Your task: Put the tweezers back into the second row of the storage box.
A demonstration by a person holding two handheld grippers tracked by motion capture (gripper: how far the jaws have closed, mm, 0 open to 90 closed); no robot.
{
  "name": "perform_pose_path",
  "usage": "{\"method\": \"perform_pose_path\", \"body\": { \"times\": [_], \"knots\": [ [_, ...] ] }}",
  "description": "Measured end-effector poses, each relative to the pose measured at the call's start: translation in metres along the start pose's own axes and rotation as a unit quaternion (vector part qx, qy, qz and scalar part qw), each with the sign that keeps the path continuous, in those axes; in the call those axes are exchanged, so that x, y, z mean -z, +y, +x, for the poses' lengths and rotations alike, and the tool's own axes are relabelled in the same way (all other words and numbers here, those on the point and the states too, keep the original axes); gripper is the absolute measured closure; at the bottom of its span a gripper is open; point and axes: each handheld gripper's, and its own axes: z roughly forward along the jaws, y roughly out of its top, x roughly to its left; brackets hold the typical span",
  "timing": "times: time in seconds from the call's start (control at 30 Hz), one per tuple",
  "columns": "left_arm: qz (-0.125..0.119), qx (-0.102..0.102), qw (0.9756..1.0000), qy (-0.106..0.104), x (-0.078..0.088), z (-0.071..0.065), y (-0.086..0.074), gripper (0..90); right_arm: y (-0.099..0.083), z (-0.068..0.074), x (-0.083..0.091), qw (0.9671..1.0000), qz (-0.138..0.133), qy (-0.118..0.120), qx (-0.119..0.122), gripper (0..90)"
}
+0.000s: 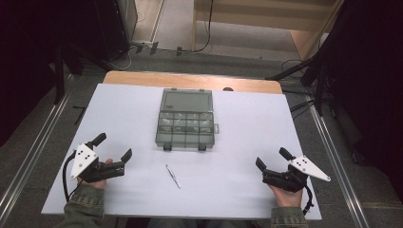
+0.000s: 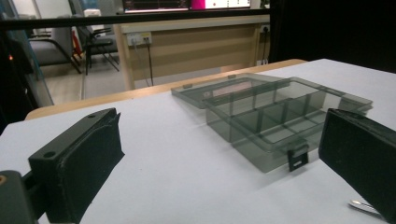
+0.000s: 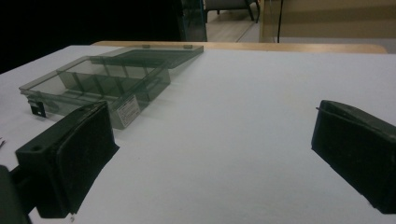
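Open sheet is left between the compartment box (image 1: 186,124) at twelve o'clock and the tweezers (image 1: 173,176); side lanes unobstructed.

A grey floor (image 1: 228,57) surrounds the white-covered worktop (image 1: 266,137). Beyond it stands a light wooden desk (image 1: 266,19) with cables (image 1: 207,28) hanging down, and dark chairs (image 2: 93,42) sit farther back.
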Motion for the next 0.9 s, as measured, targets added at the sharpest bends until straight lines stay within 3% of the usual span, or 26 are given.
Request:
{"method": "perform_pose_path", "body": {
  "times": [0.13,0.27,0.3,0.4,0.9],
  "knots": [
    [-0.001,-0.006,0.9999,-0.009,0.001,-0.004,0.001,0.0,-0.001,0.0,0.0,0.9999,0.011,0.004,-0.012,0.3],
    [0.003,-0.002,1.0,-0.007,-0.001,-0.001,0.0,0.0,0.001,0.003,-0.003,0.9995,0.03,0.007,0.008,0.2],
    [0.0,0.003,1.0,-0.002,-0.001,0.001,0.0,0.0,0.001,0.005,-0.005,0.9987,0.045,0.01,0.024,0.2],
    [-0.008,0.007,0.9999,0.0,0.001,0.002,0.001,0.0,-0.001,0.008,-0.007,0.9976,0.059,0.022,0.029,0.2],
    [-0.008,0.005,1.0,-0.002,0.003,0.001,0.001,0.0,0.005,0.015,-0.009,0.997,0.059,0.039,0.032,0.2]
  ]
}}
